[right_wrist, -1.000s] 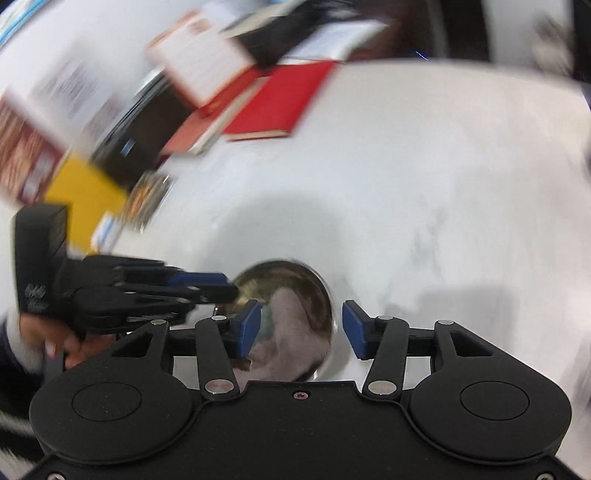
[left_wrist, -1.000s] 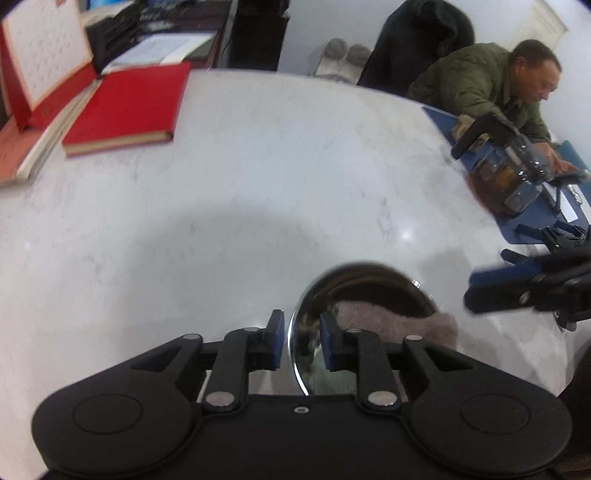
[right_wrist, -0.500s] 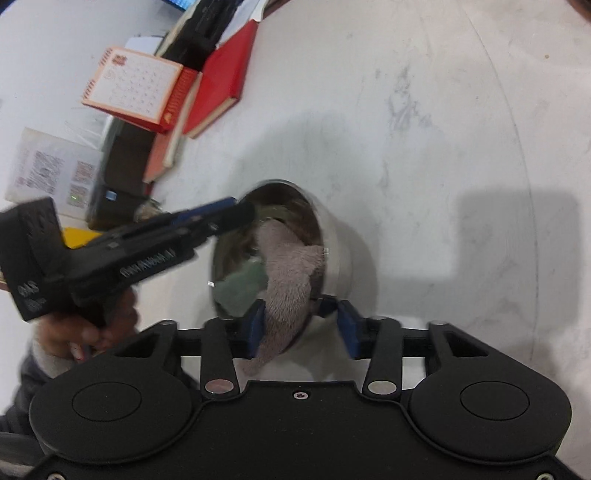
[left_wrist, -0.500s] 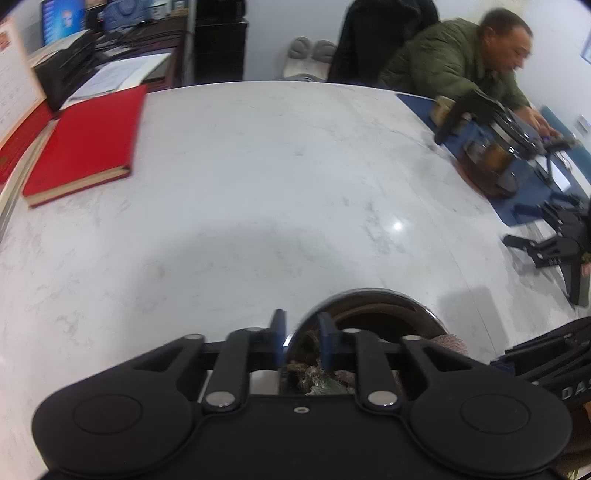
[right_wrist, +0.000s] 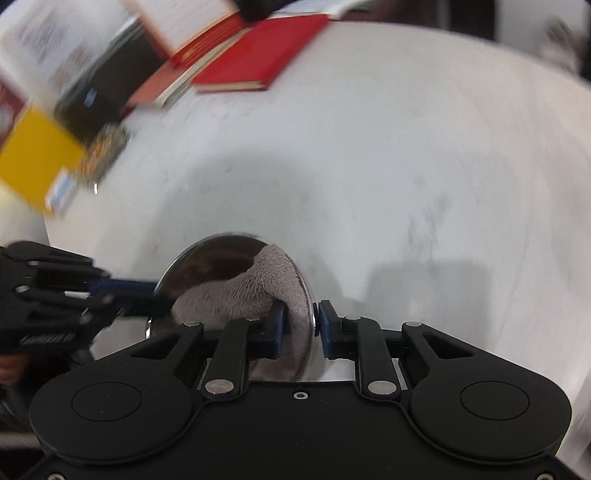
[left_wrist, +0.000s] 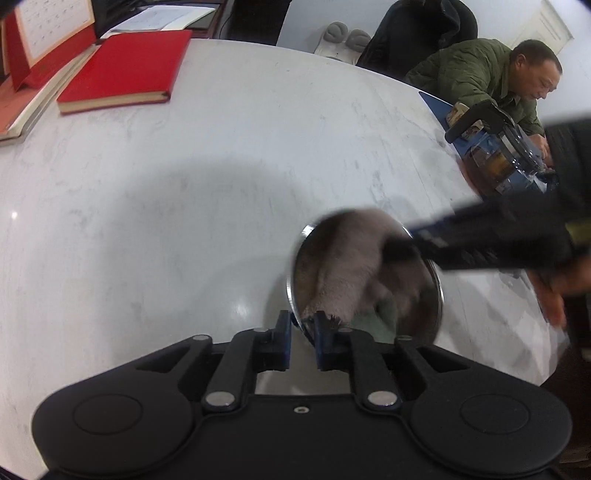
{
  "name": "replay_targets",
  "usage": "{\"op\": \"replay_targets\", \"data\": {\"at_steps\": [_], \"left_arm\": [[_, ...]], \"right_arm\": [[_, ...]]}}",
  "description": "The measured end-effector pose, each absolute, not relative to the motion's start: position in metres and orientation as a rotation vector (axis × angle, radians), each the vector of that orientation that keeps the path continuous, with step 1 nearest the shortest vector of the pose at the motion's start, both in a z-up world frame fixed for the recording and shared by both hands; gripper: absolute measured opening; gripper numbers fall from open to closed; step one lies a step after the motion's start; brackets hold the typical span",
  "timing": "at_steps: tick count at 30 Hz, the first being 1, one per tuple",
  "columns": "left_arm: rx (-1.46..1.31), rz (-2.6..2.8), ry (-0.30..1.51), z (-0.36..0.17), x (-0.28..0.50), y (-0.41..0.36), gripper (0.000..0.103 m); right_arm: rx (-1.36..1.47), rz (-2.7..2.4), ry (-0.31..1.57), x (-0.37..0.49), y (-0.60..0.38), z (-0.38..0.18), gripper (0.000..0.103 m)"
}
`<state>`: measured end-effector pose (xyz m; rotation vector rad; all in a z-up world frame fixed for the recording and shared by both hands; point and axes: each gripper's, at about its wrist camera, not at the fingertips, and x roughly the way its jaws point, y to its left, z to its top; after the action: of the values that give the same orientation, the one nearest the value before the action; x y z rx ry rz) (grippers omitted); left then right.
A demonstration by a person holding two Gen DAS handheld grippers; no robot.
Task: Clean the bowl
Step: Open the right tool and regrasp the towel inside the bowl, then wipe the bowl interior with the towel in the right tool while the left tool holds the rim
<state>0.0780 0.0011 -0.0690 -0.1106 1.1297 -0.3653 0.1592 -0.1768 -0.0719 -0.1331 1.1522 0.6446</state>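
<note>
A shiny steel bowl [left_wrist: 424, 295] stands tilted on the white marble table [left_wrist: 221, 166]. My left gripper [left_wrist: 302, 326] is shut on its near rim. A grey fluffy cloth [left_wrist: 343, 266] lies inside the bowl. My right gripper [left_wrist: 402, 245], blurred, reaches in from the right to the far rim. In the right wrist view the bowl [right_wrist: 210, 264] holds the cloth [right_wrist: 240, 291], which laps over the rim. My right gripper [right_wrist: 300, 326] is shut on the cloth and the rim together. The left gripper [right_wrist: 155, 291] clamps the opposite rim.
A red book [left_wrist: 125, 70] and a desk calendar [left_wrist: 48, 33] lie at the far left. A seated person in a green jacket [left_wrist: 476, 74] is at the far right, behind a glass teapot [left_wrist: 506, 155]. A yellow box [right_wrist: 37, 162] sits at the table's left edge.
My right gripper went from open near the bowl to shut on the cloth, and has swept it round inside to the rim. The left gripper kept its hold on the rim.
</note>
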Motion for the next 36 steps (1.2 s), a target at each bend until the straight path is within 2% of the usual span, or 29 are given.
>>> {"op": "replay_targets", "data": {"at_steps": [5, 15, 19, 22, 25, 28, 36], "left_arm": [[-0.121, -0.353, 1.117, -0.065, 0.080, 0.004, 0.015], [-0.127, -0.338, 1.121, -0.073, 0.098, 0.005, 0.016], [-0.148, -0.321, 1.142, -0.083, 0.102, 0.006, 0.010], [-0.152, -0.310, 1.142, -0.083, 0.100, 0.007, 0.009], [-0.147, -0.307, 1.144, -0.083, 0.101, 0.006, 0.008], [-0.142, -0.304, 1.146, -0.083, 0.101, 0.004, 0.008], [-0.126, -0.304, 1.149, -0.084, 0.101, 0.001, 0.008]], "right_arm": [[-0.373, 0.746, 1.077, 0.160, -0.143, -0.061, 0.019], [-0.461, 0.755, 1.035, 0.138, -0.149, -0.059, 0.020], [-0.486, 0.740, 0.967, 0.123, -0.156, -0.049, 0.028], [-0.579, 0.770, 0.825, 0.100, -0.158, -0.031, 0.028], [-0.742, 0.855, 0.730, 0.077, -0.152, -0.027, 0.041], [-1.011, 0.944, 0.647, 0.055, -0.135, -0.042, 0.041], [-1.151, 1.015, 0.668, 0.063, -0.109, -0.070, 0.046]]}}
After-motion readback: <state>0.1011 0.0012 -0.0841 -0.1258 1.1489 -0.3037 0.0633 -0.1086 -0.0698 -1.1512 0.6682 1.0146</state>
